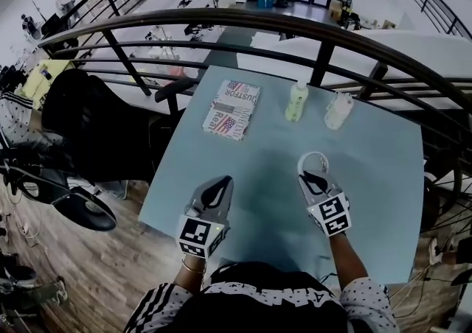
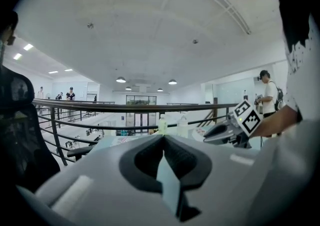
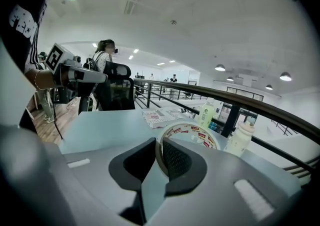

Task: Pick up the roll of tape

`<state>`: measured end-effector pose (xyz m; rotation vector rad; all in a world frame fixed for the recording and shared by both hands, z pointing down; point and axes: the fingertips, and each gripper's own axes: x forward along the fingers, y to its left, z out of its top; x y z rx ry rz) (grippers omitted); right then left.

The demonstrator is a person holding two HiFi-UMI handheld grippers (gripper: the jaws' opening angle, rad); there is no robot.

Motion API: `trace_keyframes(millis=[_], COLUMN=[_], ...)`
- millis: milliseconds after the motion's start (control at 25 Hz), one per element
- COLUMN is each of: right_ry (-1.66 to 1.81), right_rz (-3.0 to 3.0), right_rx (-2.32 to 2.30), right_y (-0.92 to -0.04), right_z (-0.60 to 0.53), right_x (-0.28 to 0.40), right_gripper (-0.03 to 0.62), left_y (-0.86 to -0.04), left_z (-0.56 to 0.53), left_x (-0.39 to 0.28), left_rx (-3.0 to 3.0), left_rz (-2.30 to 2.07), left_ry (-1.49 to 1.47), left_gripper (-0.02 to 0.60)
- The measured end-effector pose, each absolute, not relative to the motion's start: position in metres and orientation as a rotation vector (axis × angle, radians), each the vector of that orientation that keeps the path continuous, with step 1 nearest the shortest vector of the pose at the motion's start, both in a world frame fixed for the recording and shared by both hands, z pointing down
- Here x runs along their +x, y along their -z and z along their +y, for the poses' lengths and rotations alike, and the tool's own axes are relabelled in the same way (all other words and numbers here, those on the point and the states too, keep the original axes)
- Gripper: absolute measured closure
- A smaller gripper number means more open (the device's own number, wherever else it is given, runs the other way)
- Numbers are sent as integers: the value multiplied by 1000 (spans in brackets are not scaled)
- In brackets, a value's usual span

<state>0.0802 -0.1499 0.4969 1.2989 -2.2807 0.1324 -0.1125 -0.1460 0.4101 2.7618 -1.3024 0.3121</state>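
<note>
The roll of tape, a white ring with red print on its inner face, hangs above the blue-grey table in my right gripper. In the right gripper view the jaws pinch the near wall of the roll of tape, so my right gripper is shut on it. My left gripper hovers to the left over the table's near part. In its own view my left gripper is shut, with the jaws meeting and nothing between them.
A printed booklet lies at the table's far left. A pale green bottle and a white bottle stand at the far edge. A dark railing curves behind the table. A black chair stands to the left.
</note>
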Motion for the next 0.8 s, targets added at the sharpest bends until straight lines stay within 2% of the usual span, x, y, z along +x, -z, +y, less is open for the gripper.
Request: trace_keyframes(millis=[800], right_ry=[28], right_rz=[-2328], right_rx=[1397], right_y=[-409], right_z=[-111], right_x=[79], right_gripper=[542], left_y=[-408], left_z=[-157], left_x=[-69], left_rx=[2852], left_rz=[-1121], left_ry=[-243], left_gripper=[581])
